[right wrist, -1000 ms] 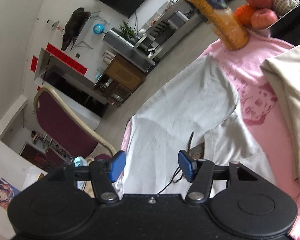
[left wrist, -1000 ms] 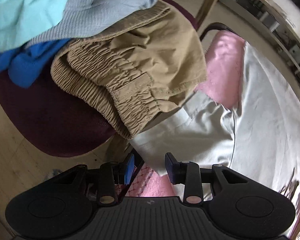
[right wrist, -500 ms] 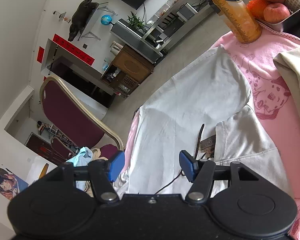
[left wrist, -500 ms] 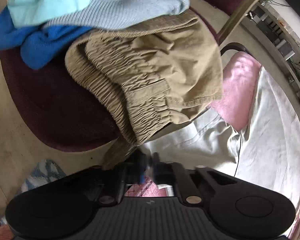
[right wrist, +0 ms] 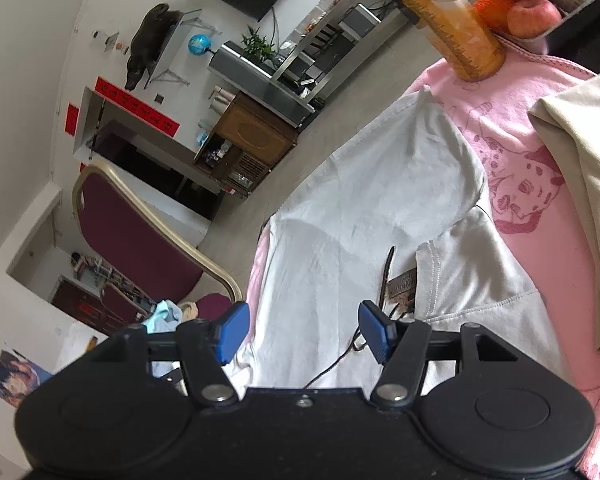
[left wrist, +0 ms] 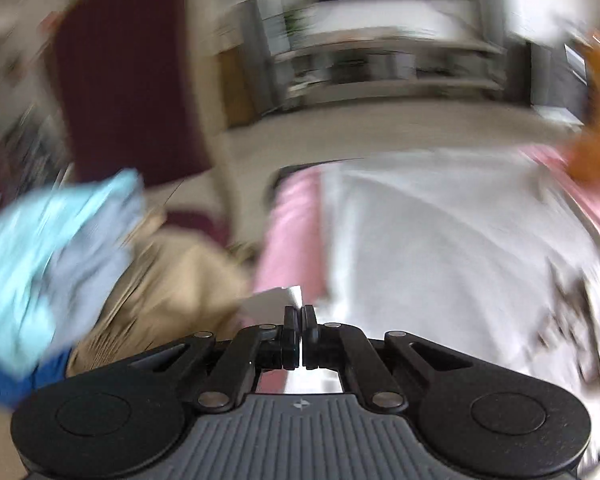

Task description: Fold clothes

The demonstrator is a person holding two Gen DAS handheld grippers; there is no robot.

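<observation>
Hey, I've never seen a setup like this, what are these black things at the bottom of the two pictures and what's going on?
Each is a hand-held gripper with a camera looking along its two fingers. The blurry picture is from the left hand-held gripper; its fingers are shut on a corner of pale cloth, seemingly the light grey T-shirt. The sharp picture is from the right hand-held gripper, open and holding nothing, above the same shirt, spread on a pink blanket. More clothes are piled on a maroon chair.

It looked like a lived-in home: a wooden cabinet (right wrist: 256, 148) at eleven o'clock, a maroon chair (right wrist: 136, 236) at nine, a fruit bowl (right wrist: 540, 4) at one.
</observation>
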